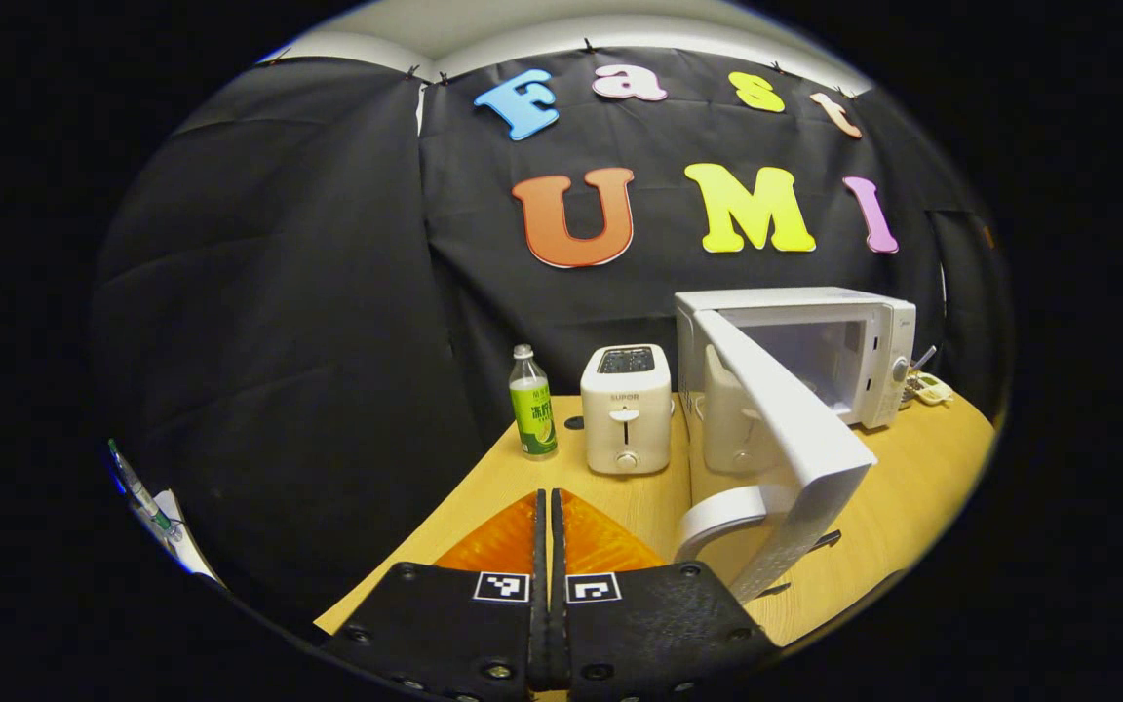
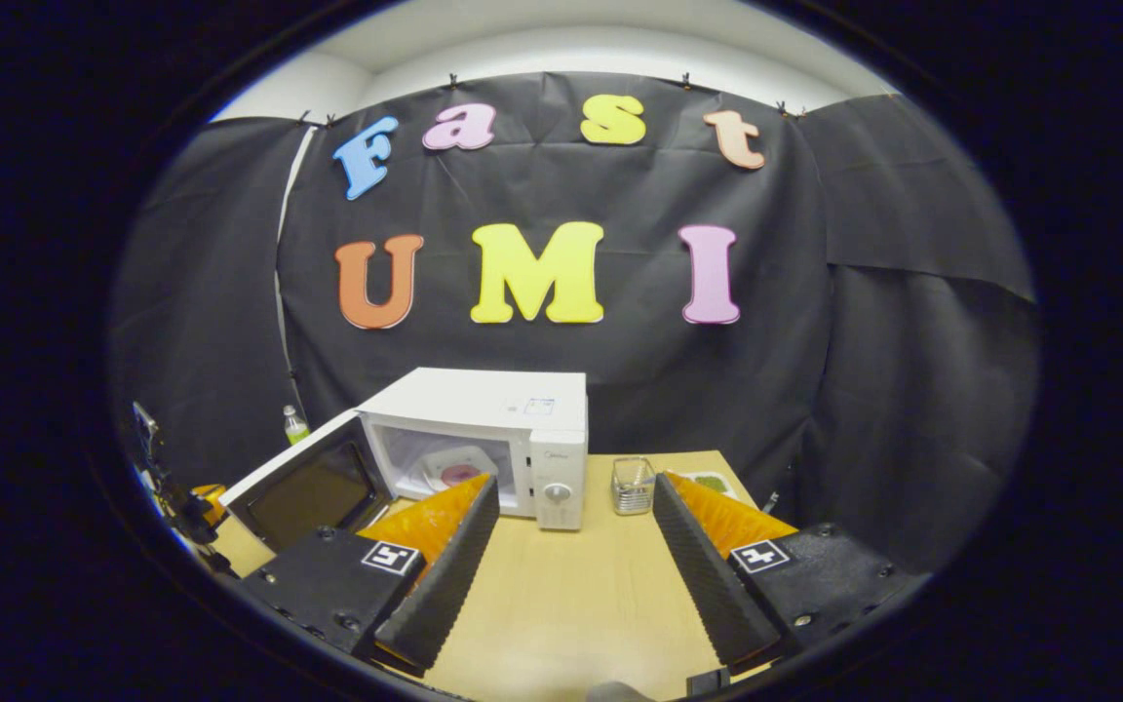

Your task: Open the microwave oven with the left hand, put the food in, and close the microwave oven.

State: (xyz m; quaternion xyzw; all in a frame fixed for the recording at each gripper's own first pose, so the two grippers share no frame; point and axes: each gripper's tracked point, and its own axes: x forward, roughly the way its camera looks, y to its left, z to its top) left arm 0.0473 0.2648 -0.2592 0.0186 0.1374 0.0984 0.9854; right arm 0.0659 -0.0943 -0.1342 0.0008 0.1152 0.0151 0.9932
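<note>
In the left gripper view, the left gripper sits bottom centre, jaws pressed together on nothing; the white box-shaped microwave oven stands to the upper right, its white door swung wide. In the right gripper view, the right gripper gapes wide and empty; a pink-centred white plate of food lies inside the oven, upper left of the jaws.

**Right gripper view: microwave with door open**

The microwave oven stands on the wooden table, its door swung open to the left. A plate lies inside. The right gripper, fingers spread wide, holds nothing. A small wire basket stands just beside the oven.
</note>
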